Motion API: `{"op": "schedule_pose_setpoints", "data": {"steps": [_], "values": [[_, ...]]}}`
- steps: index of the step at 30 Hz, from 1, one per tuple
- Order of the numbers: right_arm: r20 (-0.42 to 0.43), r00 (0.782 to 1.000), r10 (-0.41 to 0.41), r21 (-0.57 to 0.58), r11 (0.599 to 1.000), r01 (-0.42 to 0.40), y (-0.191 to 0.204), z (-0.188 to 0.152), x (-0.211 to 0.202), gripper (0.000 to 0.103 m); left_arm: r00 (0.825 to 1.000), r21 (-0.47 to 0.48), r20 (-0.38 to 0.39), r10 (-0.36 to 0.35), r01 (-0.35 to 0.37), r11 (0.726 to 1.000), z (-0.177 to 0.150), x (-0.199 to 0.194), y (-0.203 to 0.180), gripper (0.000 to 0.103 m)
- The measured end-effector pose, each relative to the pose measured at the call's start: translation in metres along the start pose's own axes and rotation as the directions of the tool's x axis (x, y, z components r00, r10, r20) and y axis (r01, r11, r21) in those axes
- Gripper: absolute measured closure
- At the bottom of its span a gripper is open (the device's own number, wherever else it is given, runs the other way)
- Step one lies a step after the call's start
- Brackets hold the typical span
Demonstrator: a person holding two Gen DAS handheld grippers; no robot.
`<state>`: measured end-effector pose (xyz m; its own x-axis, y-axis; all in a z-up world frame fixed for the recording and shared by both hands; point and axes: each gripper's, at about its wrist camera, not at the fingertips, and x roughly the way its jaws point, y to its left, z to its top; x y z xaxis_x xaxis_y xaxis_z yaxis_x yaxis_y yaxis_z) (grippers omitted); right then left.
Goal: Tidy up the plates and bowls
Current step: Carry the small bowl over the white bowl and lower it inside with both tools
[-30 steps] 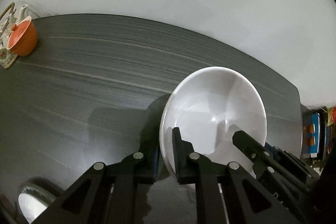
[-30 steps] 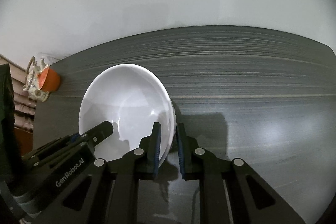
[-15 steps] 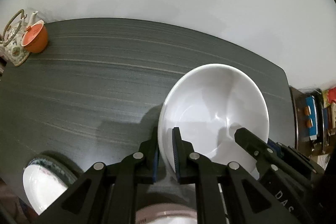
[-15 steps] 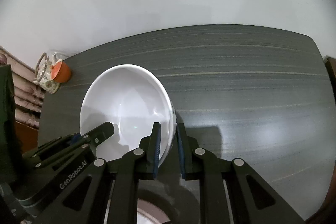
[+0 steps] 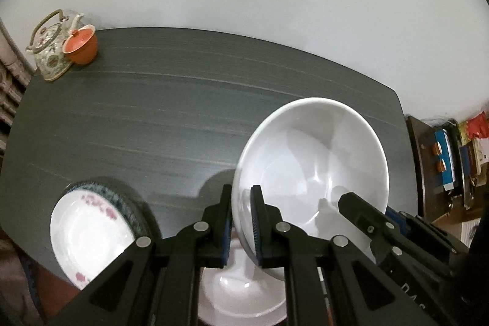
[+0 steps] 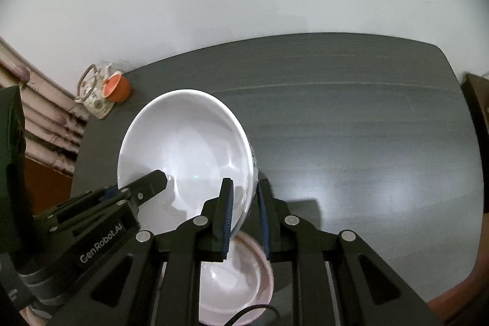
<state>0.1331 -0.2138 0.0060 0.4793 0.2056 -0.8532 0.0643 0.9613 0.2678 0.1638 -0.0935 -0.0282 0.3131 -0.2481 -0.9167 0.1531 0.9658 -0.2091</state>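
A large white bowl [image 5: 311,161] is held in the air above the dark table [image 5: 159,112] by both grippers. My left gripper [image 5: 241,222] is shut on its left rim. My right gripper [image 6: 244,213] is shut on the bowl's [image 6: 186,142] right rim, and its finger shows inside the bowl in the left wrist view. Under the bowl a second white bowl [image 6: 235,280] with a pinkish rim sits near the table's front edge; it also shows in the left wrist view [image 5: 244,292]. A floral plate with a blue-green rim [image 5: 91,231] lies front left.
A patterned teapot [image 5: 50,48] and an orange cup [image 5: 81,45] stand at the table's far left corner. A shelf with books and boxes [image 5: 452,161] stands right of the table. A white wall is behind.
Both grippers have lifted the white bowl higher and drawn it back toward the front edge. The floral plate and the second bowl underneath have come into view.
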Motion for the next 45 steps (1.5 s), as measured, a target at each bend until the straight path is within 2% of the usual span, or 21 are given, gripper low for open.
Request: {"op": "schedule_pose_setpoints", "data": {"steps": [7, 14, 20, 28, 45], "values": [[0.01, 1.0, 0.014, -0.004, 1.0, -0.014, 0.016, -0.036, -0.016, 0.086, 1.0, 0.003, 0.019, 0.012, -0.012, 1.0, -0.039, -0.029, 0.007, 0.092], [0.006, 1.0, 0.02, 0.006, 1.0, -0.02, 0.017, -0.073, -0.024, 0.086, 1.0, -0.018, 0.004, 0.027, -0.027, 0.999, -0.079, -0.031, 0.009, 0.092], [-0.007, 1.0, 0.021, 0.02, 1.0, -0.021, 0.01, -0.097, -0.023, 0.086, 0.999, -0.025, -0.013, 0.031, -0.031, 0.999, -0.098, -0.024, 0.016, 0.092], [-0.037, 0.999, 0.01, 0.029, 1.0, -0.009, 0.014, -0.105, -0.012, 0.086, 0.999, -0.032, -0.037, 0.036, -0.037, 0.999, -0.109, -0.015, 0.022, 0.092], [-0.06, 0.998, 0.004, 0.042, 0.999, -0.002, 0.006, -0.11, -0.002, 0.085, 0.997, -0.041, -0.059, 0.044, -0.046, 0.998, -0.109, 0.008, 0.027, 0.092]]}}
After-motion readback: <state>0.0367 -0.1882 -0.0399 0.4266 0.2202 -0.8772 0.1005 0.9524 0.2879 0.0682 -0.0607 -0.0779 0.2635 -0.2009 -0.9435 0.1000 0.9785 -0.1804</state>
